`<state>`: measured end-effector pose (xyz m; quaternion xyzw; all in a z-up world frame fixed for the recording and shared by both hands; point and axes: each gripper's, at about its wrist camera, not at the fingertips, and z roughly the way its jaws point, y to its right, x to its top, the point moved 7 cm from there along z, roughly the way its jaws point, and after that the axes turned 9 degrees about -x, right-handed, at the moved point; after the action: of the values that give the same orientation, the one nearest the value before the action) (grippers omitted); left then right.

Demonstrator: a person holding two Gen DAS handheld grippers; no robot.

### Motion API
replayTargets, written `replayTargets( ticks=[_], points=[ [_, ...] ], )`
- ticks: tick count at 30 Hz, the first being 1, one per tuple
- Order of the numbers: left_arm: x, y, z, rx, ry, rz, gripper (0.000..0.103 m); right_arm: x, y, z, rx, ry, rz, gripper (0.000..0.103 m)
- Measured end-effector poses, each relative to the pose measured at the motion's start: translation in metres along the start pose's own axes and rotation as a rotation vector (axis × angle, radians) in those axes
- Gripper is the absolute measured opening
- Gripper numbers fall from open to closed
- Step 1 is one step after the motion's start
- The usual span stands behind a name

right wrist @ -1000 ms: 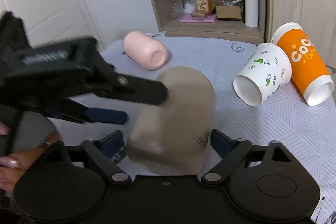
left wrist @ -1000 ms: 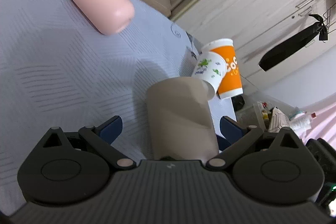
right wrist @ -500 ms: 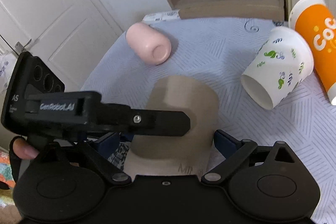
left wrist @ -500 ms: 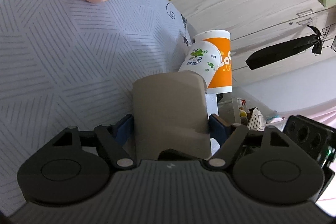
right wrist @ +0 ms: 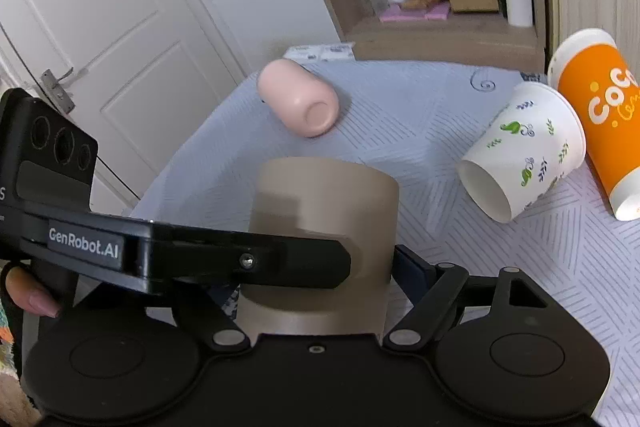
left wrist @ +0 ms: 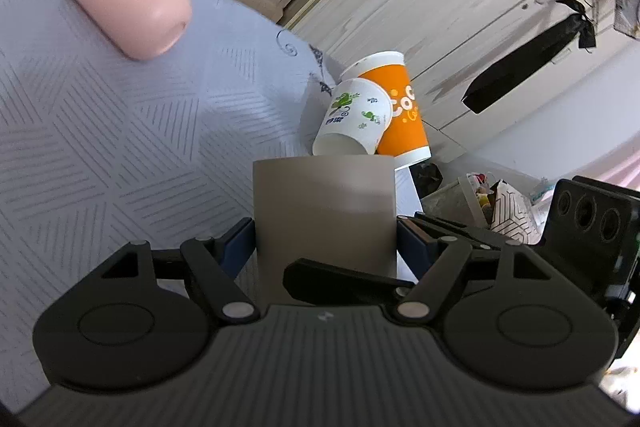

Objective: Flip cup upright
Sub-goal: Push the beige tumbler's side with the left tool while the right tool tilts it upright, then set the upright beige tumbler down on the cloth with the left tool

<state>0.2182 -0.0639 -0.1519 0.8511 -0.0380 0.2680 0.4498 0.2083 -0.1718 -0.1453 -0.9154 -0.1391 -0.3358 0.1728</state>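
Observation:
A taupe cup (left wrist: 324, 211) is held above the patterned grey tablecloth (left wrist: 100, 131), its flat rim end pointing away from both cameras. My left gripper (left wrist: 325, 247) is shut on its sides. My right gripper (right wrist: 320, 267) sits around the same cup (right wrist: 326, 203) from the other side, its blue pads at the cup's walls. The left gripper's finger (right wrist: 256, 261) crosses in front of the cup in the right wrist view. A pink cup (right wrist: 300, 103), a white leaf-print paper cup (right wrist: 524, 151) and an orange paper cup (right wrist: 596, 115) lie on their sides.
A wooden shelf unit (right wrist: 440, 7) with a paper roll, boxes and bottles stands behind the table. A white door (right wrist: 100, 27) is at the left. The table edge drops off at the left in the right wrist view.
The taupe cup has turned from tilted to standing straight between both grippers. The left gripper closed on it, and the right gripper came in closer around it.

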Motion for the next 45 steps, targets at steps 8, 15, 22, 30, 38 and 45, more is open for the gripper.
replayTargets(
  ticks=[8, 15, 22, 30, 38, 45],
  points=[
    [-0.001, 0.022, -0.022, 0.035, 0.061, 0.21, 0.075, 0.001, -0.021, -0.011, -0.02, 0.149, -0.132, 0.083],
    [0.003, 0.028, -0.037, 0.106, 0.107, 0.356, 0.075, 0.003, -0.037, -0.011, -0.033, 0.266, -0.225, 0.083],
    [0.015, 0.027, -0.03, 0.146, 0.1, 0.457, 0.075, 0.005, -0.043, -0.002, -0.132, 0.361, -0.339, 0.083],
    [0.023, 0.029, -0.016, 0.175, 0.113, 0.554, 0.075, 0.011, -0.038, 0.011, -0.222, 0.477, -0.396, 0.082],
    [0.021, 0.023, -0.005, 0.199, 0.095, 0.571, 0.076, 0.01, -0.029, 0.021, -0.213, 0.465, -0.333, 0.082],
    [0.013, 0.029, -0.004, 0.205, 0.116, 0.583, 0.077, 0.005, -0.028, 0.019, -0.222, 0.454, -0.322, 0.082]
  ],
)
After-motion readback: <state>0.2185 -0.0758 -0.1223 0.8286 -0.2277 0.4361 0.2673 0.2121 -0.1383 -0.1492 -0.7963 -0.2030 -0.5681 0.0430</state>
